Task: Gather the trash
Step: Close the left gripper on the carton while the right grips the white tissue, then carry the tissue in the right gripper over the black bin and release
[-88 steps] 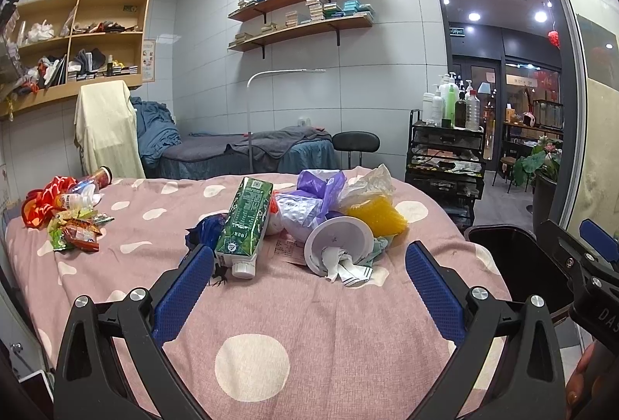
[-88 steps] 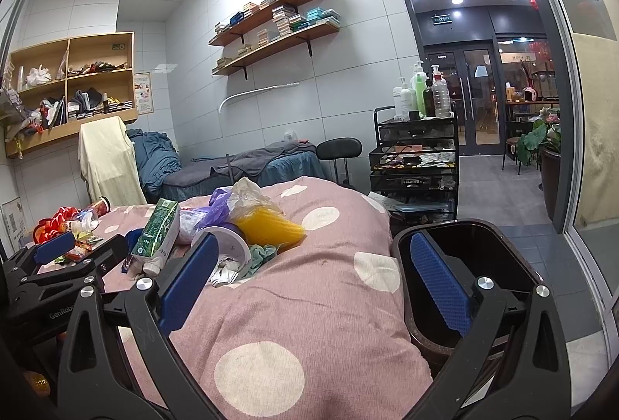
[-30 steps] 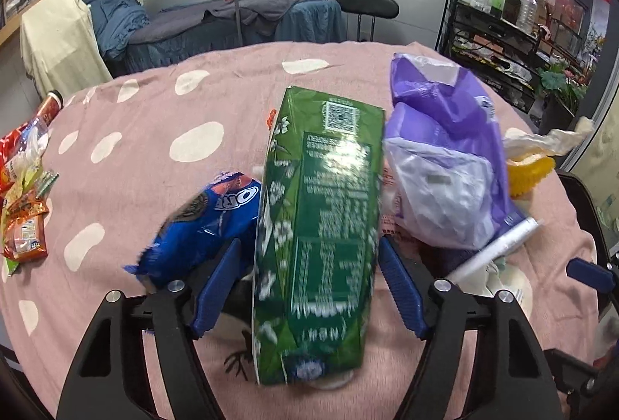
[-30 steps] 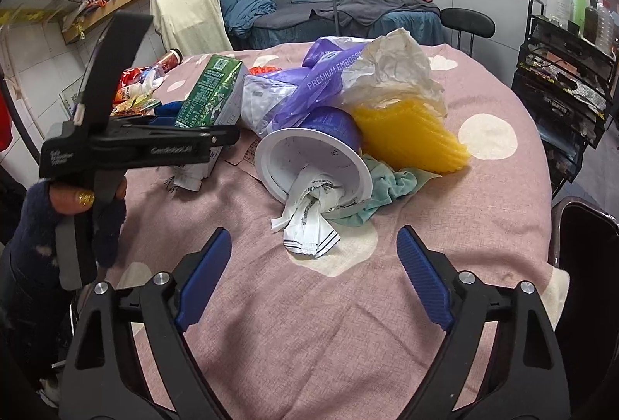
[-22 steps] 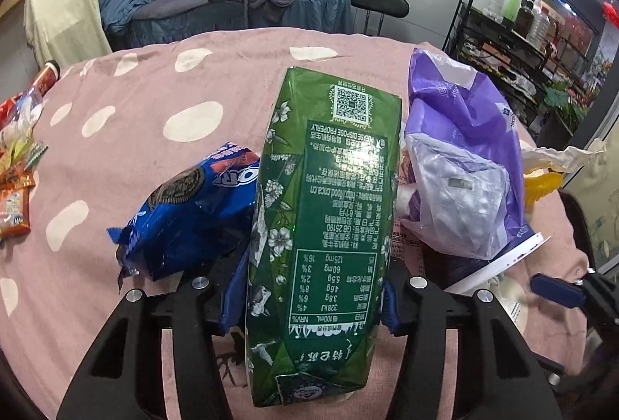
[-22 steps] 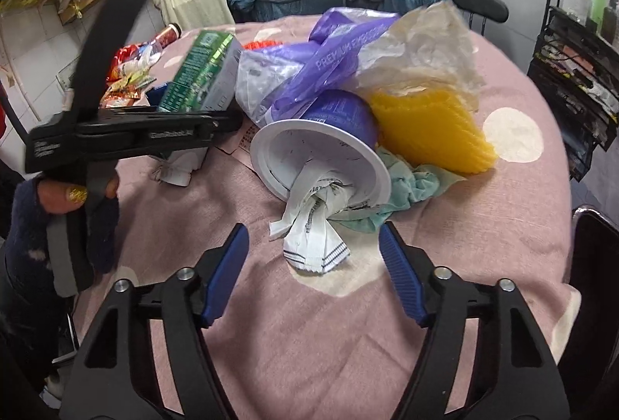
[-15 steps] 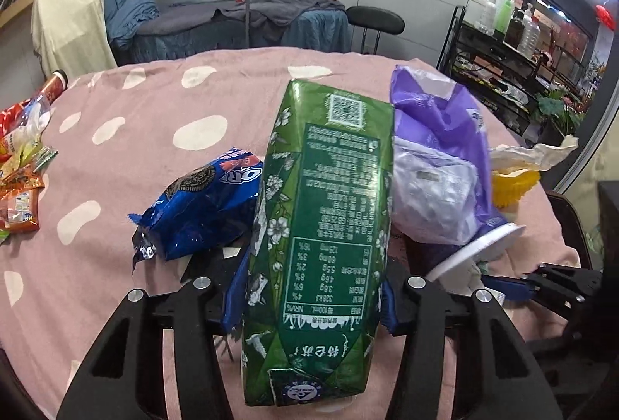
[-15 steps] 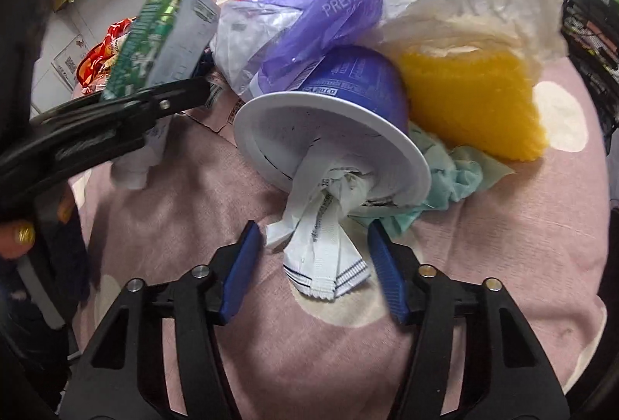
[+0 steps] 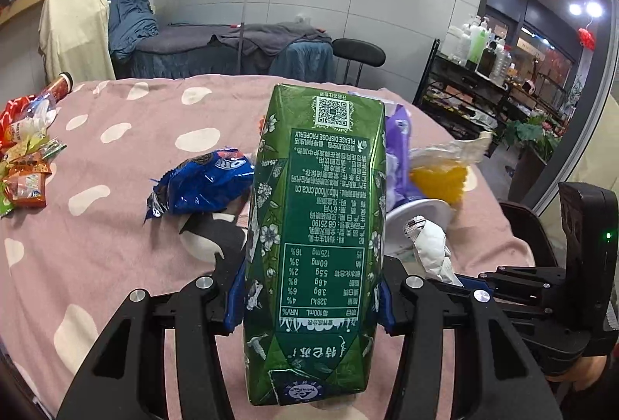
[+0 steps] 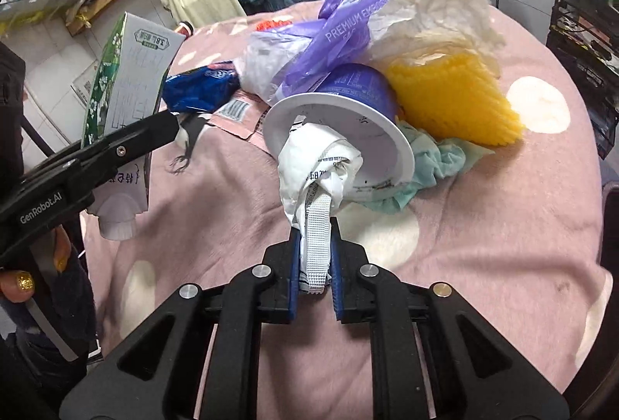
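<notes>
My left gripper (image 9: 309, 288) is shut on a green milk carton (image 9: 317, 234) and holds it lifted above the pink spotted tablecloth (image 9: 116, 246); the carton also shows in the right wrist view (image 10: 127, 99). My right gripper (image 10: 314, 265) is shut on a crumpled white wrapper (image 10: 317, 188) that sticks out of a purple paper cup (image 10: 348, 118) lying on its side. A blue Oreo wrapper (image 9: 201, 184), a purple plastic bag (image 10: 332, 37), a yellow foam net (image 10: 452, 99) and a teal rag (image 10: 433, 161) lie around the cup.
Snack packets (image 9: 23, 164) lie at the table's left edge. A black bin (image 9: 530, 238) stands off the table's right side. A black trolley with bottles (image 9: 472, 72) and a chair (image 9: 358, 56) stand behind the table.
My left gripper has closed on the green carton and lifted it off the table. My right gripper has moved in to the cup and closed on the white wrapper.
</notes>
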`<state>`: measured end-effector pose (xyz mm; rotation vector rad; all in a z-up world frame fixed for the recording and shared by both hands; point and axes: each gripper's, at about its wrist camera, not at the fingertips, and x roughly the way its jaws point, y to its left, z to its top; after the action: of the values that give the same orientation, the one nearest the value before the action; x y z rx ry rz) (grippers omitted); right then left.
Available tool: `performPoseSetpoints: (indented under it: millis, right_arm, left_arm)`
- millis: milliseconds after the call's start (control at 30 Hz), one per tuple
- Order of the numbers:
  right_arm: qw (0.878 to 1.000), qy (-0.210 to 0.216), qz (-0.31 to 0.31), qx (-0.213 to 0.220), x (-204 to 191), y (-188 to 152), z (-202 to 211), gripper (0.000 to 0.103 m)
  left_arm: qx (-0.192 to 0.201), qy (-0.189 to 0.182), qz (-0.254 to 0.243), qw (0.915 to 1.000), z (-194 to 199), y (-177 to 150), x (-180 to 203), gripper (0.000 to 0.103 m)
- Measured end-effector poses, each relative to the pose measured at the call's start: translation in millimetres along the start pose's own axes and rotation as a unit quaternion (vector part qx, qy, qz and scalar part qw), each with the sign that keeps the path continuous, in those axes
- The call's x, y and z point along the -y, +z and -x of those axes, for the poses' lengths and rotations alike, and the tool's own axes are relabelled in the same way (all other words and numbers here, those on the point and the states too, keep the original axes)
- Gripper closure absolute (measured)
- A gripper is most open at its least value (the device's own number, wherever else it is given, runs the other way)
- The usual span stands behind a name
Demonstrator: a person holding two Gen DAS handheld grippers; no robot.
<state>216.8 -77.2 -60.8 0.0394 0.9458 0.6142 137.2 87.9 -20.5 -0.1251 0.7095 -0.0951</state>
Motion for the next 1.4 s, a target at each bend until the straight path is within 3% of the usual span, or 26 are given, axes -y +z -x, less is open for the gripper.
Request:
performPoseSetpoints:
  millis: [267, 467, 633, 767, 900, 1133, 1167, 1233, 1267, 1300, 1400]
  right_arm:
    - [0.995, -0.017, -0.037, 0.086, 18, -50, 64, 0.089]
    - [0.982, -0.076, -0.089, 0.151, 62, -74, 118, 0.089]
    - [0.964, -0.139, -0.146, 0.176, 106, -86, 140, 0.089]
    - [0.947, -0.200, -0.191, 0.162, 150, -99, 143, 0.089]
    - [0.937, -0.236, -0.228, 0.119, 198, -115, 130, 0.089]
    - [0.929, -0.247, -0.273, 0.048, 242, -126, 91, 0.089]
    - [0.929, -0.245, -0.275, 0.042, 246, -127, 87, 0.087]
    - [0.926, -0.246, -0.285, 0.034, 250, -133, 81, 0.067]
    - [0.924, -0.246, -0.290, 0.034, 249, -135, 80, 0.044]
    - [0.923, -0.246, -0.294, 0.041, 250, -139, 81, 0.030]
    - [0.920, -0.255, -0.293, 0.051, 248, -145, 85, 0.030]
  left_arm:
    - [0.015, -0.043, -0.016, 0.9989, 13, -9, 32, 0.052]
    - [0.017, -0.093, -0.047, 0.9944, 14, -11, 75, 0.052]
    - [0.008, -0.136, -0.082, 0.9873, 4, -9, 117, 0.052]
    - [-0.004, -0.167, -0.113, 0.9796, -6, -9, 154, 0.052]
    - [-0.024, -0.194, -0.138, 0.9711, -23, -11, 188, 0.052]
    - [-0.074, -0.220, -0.151, 0.9609, -54, -17, 225, 0.052]
    - [-0.077, -0.218, -0.156, 0.9604, -60, -17, 230, 0.052]
    - [-0.081, -0.216, -0.161, 0.9595, -58, -21, 237, 0.052]
    - [-0.085, -0.216, -0.164, 0.9586, -63, -21, 240, 0.052]
    - [-0.088, -0.216, -0.167, 0.9580, -64, -23, 244, 0.052]
    - [-0.095, -0.214, -0.176, 0.9563, -62, -29, 249, 0.052]
